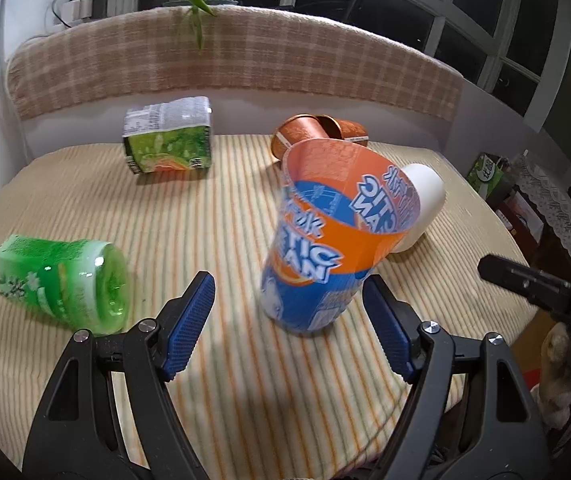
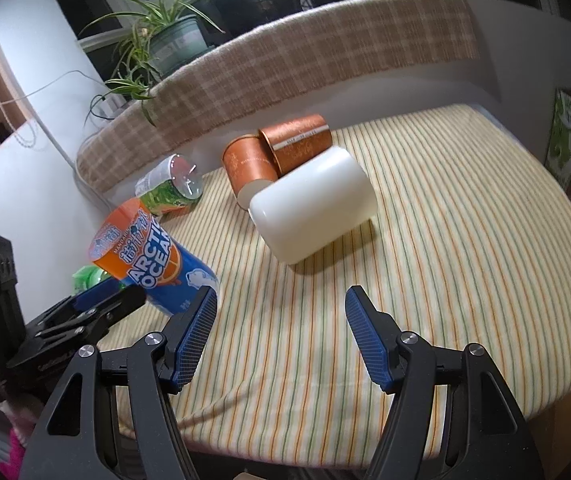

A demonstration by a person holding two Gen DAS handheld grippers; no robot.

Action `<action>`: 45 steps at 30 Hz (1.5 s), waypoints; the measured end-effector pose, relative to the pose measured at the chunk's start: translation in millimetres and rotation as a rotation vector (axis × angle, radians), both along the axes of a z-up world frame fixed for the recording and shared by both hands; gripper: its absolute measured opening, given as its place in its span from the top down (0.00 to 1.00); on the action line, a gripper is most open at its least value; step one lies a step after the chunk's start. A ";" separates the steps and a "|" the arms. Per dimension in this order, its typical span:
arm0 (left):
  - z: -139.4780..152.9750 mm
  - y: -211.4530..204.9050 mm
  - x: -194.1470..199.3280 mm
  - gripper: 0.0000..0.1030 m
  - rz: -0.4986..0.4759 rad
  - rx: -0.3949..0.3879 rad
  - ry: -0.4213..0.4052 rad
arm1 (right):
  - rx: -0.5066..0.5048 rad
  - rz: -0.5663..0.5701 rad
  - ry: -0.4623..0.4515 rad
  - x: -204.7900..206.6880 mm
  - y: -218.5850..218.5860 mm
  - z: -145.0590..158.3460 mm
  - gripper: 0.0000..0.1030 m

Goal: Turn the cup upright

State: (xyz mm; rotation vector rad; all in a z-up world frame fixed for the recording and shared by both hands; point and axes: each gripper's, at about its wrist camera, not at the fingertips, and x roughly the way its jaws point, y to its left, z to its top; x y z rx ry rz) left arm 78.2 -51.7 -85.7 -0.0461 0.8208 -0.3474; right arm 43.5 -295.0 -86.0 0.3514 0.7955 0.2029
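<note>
An orange and blue "Arctic Ocean" cup stands mouth up but tilted on the striped cloth, just beyond my left gripper. That gripper is open and its blue pads do not touch the cup. The cup also shows at the left of the right wrist view, leaning, with the left gripper's finger beside its base. My right gripper is open and empty over bare cloth, short of a white cup lying on its side.
Two copper cups lie on their sides behind the white cup. A green cup lies on its side at the left. A green printed cup lies near the back. A plaid backrest bounds the far side. The table edge curves at the right.
</note>
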 end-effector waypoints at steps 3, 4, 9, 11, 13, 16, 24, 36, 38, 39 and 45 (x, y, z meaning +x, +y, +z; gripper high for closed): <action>5.9 8.1 -5.6 0.24 0.036 0.005 -0.035 | -0.029 -0.003 -0.037 -0.8 2.9 6.1 0.35; 10.1 11.3 -8.8 0.24 0.058 0.008 -0.061 | -0.040 -0.005 -0.052 -1.2 4.3 8.3 0.35; 28.3 18.1 -24.1 0.18 0.119 0.031 -0.177 | -0.112 -0.012 -0.131 -5.0 12.2 19.3 0.35; 35.1 19.0 -30.5 0.18 0.136 0.033 -0.222 | -0.140 -0.015 -0.163 -7.8 15.3 23.5 0.35; 43.8 20.4 -39.2 0.15 0.154 0.029 -0.273 | -0.163 -0.022 -0.198 -11.4 18.1 27.9 0.34; 55.8 21.9 -53.0 0.07 0.177 0.019 -0.347 | -0.202 -0.043 -0.259 -16.2 22.7 34.6 0.26; 73.2 20.1 -66.2 0.00 0.188 0.037 -0.430 | -0.266 -0.097 -0.352 -24.5 29.0 45.1 0.19; 73.9 19.6 -66.0 0.00 0.187 0.036 -0.430 | -0.277 -0.124 -0.368 -26.6 29.0 47.2 0.19; 73.7 19.7 -65.7 0.00 0.188 0.035 -0.431 | -0.278 -0.126 -0.369 -26.5 28.8 47.2 0.19; 74.2 18.8 -65.4 0.00 0.188 0.036 -0.431 | -0.279 -0.127 -0.369 -26.5 28.9 47.3 0.19; 75.3 17.0 -64.8 0.00 0.184 0.036 -0.429 | -0.280 -0.132 -0.372 -26.8 27.7 47.2 0.19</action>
